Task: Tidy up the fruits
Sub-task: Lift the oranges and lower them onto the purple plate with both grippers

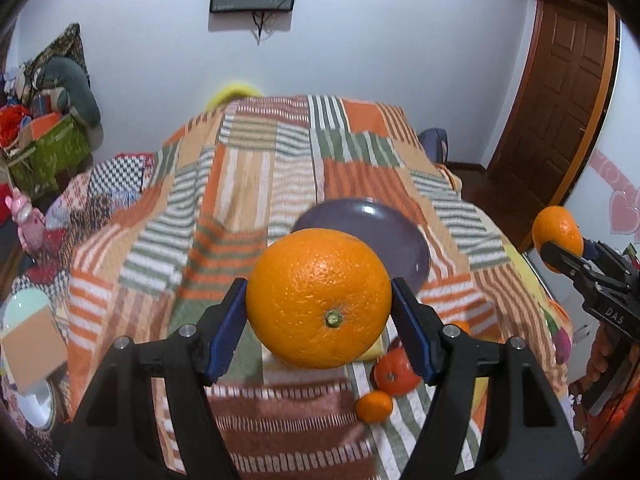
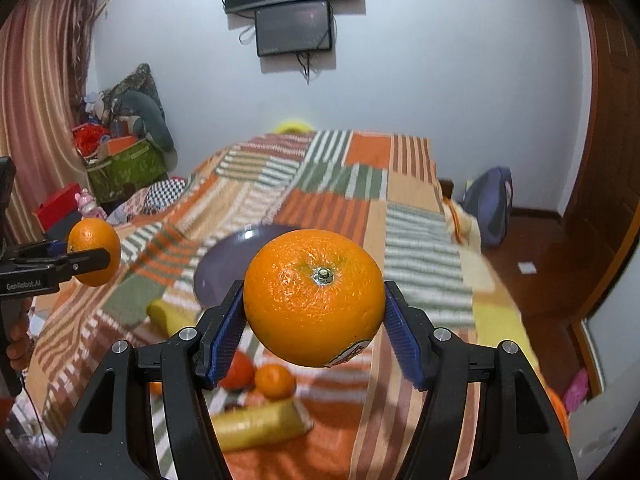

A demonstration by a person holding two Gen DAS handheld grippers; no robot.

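Observation:
My left gripper (image 1: 319, 312) is shut on a large orange (image 1: 319, 298) and holds it above the striped bedspread, just in front of a purple plate (image 1: 372, 232). My right gripper (image 2: 315, 308) is shut on a second orange (image 2: 315, 296) with a sticker, also above the bed near the plate (image 2: 228, 260). Each gripper with its orange shows in the other view: the right one at the far right (image 1: 558, 236), the left one at the far left (image 2: 94, 251). On the bed below lie a red-orange fruit (image 1: 394, 372), a small mandarin (image 1: 374, 406) and a banana (image 2: 256, 424).
The patchwork bedspread (image 1: 248, 184) covers the whole bed. Boxes and cushions (image 1: 48, 128) are piled at the far left by the wall. A wooden door (image 1: 560, 120) stands at the right. A backpack (image 2: 490, 208) sits on the floor beside the bed.

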